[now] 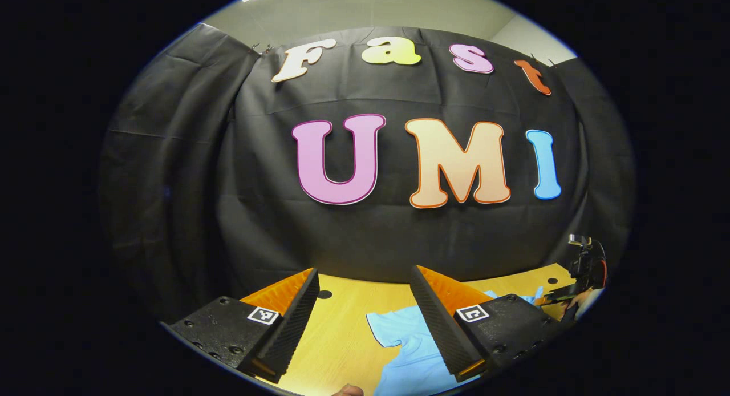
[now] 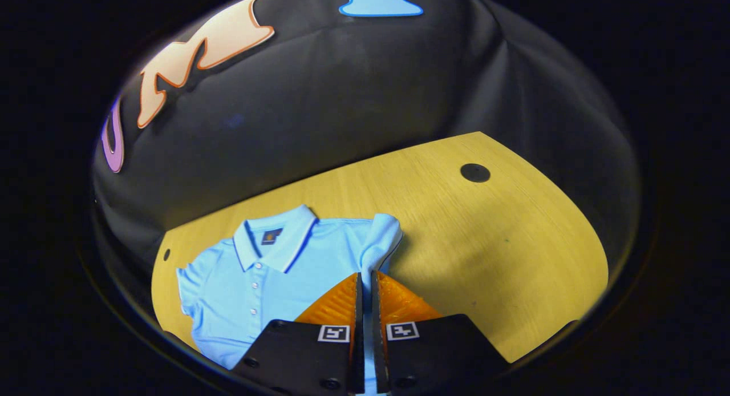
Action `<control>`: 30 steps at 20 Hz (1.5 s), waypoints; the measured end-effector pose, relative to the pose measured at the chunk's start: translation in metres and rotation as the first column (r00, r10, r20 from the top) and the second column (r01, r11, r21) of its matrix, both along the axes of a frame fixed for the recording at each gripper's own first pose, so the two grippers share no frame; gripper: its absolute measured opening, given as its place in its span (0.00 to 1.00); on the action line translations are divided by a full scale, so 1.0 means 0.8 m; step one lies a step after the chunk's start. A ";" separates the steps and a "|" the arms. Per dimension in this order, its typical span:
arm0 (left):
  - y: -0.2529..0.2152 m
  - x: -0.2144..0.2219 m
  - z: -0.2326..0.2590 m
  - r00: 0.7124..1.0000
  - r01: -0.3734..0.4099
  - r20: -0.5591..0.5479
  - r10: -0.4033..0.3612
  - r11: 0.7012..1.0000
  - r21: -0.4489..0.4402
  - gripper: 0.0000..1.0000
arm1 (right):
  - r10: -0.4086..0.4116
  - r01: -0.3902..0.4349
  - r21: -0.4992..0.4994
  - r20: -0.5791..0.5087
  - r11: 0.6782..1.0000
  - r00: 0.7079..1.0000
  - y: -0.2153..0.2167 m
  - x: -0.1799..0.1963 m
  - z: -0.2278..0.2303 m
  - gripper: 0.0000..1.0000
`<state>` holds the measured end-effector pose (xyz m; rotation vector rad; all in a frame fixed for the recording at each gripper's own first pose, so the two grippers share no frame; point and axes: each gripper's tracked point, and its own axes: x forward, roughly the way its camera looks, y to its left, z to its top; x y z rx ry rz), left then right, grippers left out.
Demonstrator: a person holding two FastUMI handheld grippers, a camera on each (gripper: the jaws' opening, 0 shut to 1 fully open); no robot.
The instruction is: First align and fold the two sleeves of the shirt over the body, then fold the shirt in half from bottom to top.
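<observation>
Right claw (image 2: 365,282) pinches the shirt (image 2: 256,276) sleeve (image 2: 381,242); left claw (image 1: 365,282) gapes, empty.

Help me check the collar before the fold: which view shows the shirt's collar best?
The right gripper view: the collar lies flat and whole at the top of the shirt, with its buttons below. The left gripper view shows just a sleeve and part of the shirt's body between the left gripper fingers, no collar.
</observation>
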<state>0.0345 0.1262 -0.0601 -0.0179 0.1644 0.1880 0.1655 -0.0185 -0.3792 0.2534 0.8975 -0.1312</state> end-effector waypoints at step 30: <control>-0.011 0.108 -0.193 0.968 0.037 -0.241 -0.073 0.988 -0.150 0.98 | 0.211 -0.213 0.013 0.093 0.977 0.973 0.062 -0.086 0.101 0.98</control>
